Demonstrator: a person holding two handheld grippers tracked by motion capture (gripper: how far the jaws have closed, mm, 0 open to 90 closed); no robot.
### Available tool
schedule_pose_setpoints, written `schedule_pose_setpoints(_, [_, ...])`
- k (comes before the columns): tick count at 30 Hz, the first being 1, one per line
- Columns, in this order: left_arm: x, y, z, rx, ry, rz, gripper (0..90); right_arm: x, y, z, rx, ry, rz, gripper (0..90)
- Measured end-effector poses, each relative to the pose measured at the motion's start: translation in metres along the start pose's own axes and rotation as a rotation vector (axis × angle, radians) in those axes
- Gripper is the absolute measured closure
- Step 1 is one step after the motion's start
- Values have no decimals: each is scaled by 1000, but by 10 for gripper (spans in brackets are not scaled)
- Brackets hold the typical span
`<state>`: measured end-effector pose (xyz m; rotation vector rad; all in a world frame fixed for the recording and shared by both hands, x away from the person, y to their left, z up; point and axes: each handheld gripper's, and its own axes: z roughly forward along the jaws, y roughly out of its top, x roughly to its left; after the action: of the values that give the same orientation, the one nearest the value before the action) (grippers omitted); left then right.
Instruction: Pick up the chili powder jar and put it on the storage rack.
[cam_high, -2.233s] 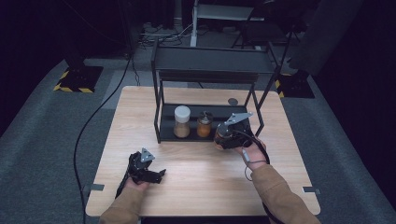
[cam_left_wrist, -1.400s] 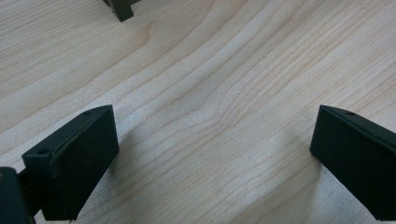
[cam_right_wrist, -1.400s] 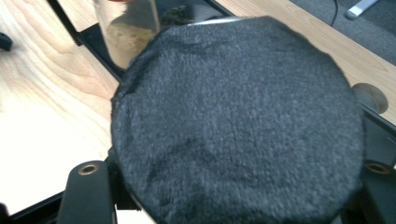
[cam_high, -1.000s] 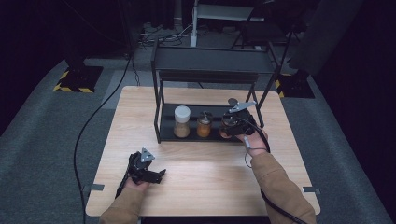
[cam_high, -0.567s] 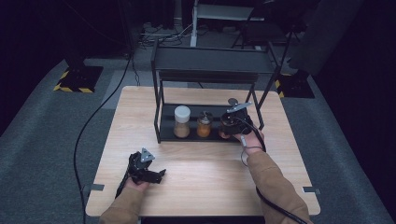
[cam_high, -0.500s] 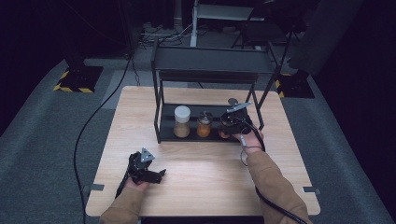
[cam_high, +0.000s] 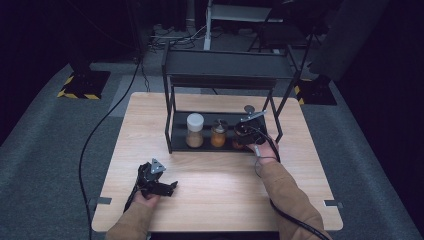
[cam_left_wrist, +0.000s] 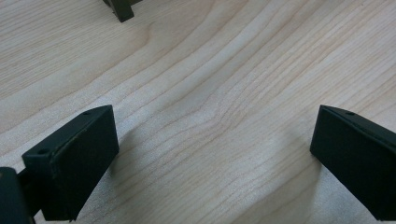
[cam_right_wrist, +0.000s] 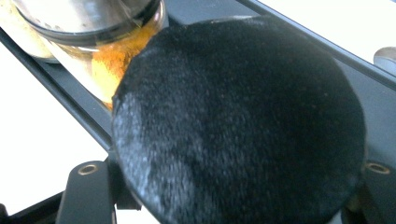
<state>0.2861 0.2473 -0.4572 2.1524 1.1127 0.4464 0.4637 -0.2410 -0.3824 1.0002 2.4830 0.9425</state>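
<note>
Black-lidded jar (cam_right_wrist: 238, 126) sits on the bottom shelf of the black metal rack (cam_high: 220, 80), beside an orange spice jar (cam_high: 218, 135), clamped between the right gripper's (cam_high: 245, 136) fingers. Left gripper (cam_high: 159, 181) rests on the wooden tabletop (cam_high: 220, 185), fingers (cam_left_wrist: 70, 161) spread apart.

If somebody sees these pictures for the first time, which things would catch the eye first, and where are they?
Probably the black metal rack at the far middle of the wooden table, with two spice jars on its bottom shelf. Next, the right gripper at that shelf, shut on a jar with a black lid. The left gripper rests open near the table's front left.
</note>
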Motion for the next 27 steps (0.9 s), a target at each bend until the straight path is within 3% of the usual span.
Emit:
schedule_pose_setpoints(5, [-1, 0, 0, 0, 4, -2, 6, -5, -4, 2, -18, 11, 13, 302])
schedule_pose_setpoints(9, [-2, 0, 0, 2, 4, -3, 6, -6, -4, 0, -21, 13, 27, 192])
schedule_pose_setpoints(14, [-2, 0, 0, 2, 4, -4, 6, -7, -7, -15, -60, 21, 50, 122])
schedule_pose_setpoints(21, [-2, 0, 0, 0, 6, -7, 5, -6, -10, -37, -78, 20, 48, 54])
schedule_pose_setpoints(27, [-2, 1, 0, 1, 6, -6, 5, -2, -10, -56, -84, 29, 28, 48])
